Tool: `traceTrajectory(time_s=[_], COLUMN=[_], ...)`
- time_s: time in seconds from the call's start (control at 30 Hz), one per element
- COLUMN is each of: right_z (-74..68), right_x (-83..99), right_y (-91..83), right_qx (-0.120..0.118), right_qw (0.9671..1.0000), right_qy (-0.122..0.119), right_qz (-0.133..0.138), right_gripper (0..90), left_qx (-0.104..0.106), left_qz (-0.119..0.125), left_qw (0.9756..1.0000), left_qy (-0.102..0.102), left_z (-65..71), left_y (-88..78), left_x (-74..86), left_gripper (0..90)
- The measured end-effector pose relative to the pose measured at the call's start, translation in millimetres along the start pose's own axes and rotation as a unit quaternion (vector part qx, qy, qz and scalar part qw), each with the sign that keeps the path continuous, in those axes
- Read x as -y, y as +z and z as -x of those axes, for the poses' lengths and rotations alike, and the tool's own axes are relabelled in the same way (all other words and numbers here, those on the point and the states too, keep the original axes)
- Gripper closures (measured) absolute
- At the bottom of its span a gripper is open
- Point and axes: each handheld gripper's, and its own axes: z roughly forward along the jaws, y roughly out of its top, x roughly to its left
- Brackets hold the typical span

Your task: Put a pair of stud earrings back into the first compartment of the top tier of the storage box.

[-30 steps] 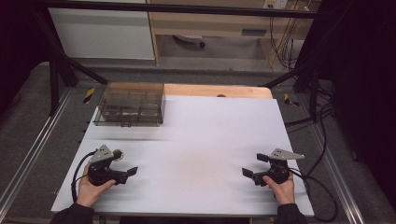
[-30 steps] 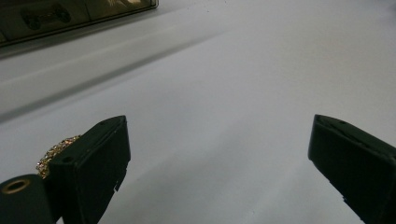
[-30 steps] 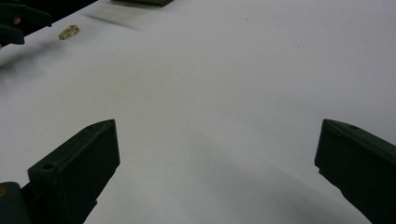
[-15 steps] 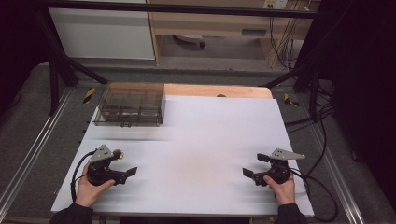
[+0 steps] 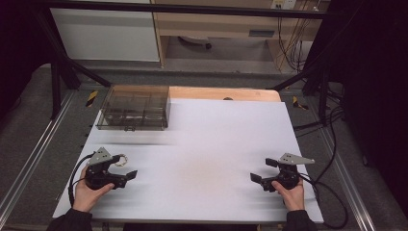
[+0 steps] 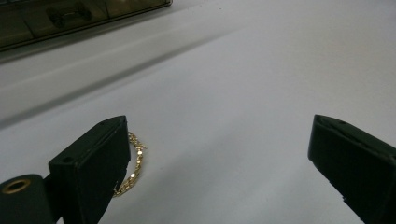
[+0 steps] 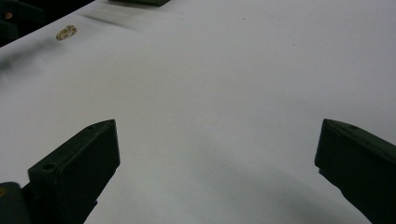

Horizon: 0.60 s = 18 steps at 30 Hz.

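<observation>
Left gripper: my left gripper rests low at about 8 o'clock on the white table sheet, held in my left hand. Its jaws stand wide apart with nothing between them, and its grey three-cornered plate sits on top.

Right gripper: my right gripper sits at about 4 o'clock on the sheet, gripped by my right hand. Its jaws are spread wide too and carry nothing, bare white sheet showing between them in the right gripper view.

Gold chain: a small gold chain lies curled on the sheet just beside my left gripper. In the left gripper view it runs behind the jaw at the picture's left. I cannot tell whether it touches that jaw. From above it reads as a small ring right by the grey plate.

Organizer box: a clear smoky compartment box sits at about 11 o'clock, at the far left edge of the sheet, well apart from both grippers.

Table: a strip of wooden tabletop shows beyond the sheet at 12 o'clock.
</observation>
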Motion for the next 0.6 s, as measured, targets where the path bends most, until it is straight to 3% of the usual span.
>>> traceTrajectory(time_s=[0.37, 0.6], right_z=[-0.2, -0.5], right_x=[0.0, 0.2], right_y=[-0.1, 0.0], right_qx=[0.003, 0.005], right_qw=[1.0, 1.0], right_qy=[0.001, 0.001], right_qz=[-0.002, -0.003], right_gripper=[0.6, 0.5], left_qx=[-0.014, -0.037], left_qz=[-0.003, -0.019], left_qw=[0.9999, 0.9989], left_qy=[-0.008, -0.023], left_z=[-13.0, -24.0], left_y=[-7.1, -5.6], left_x=[-6.2, -8.9], left_gripper=[6.0, 7.2])
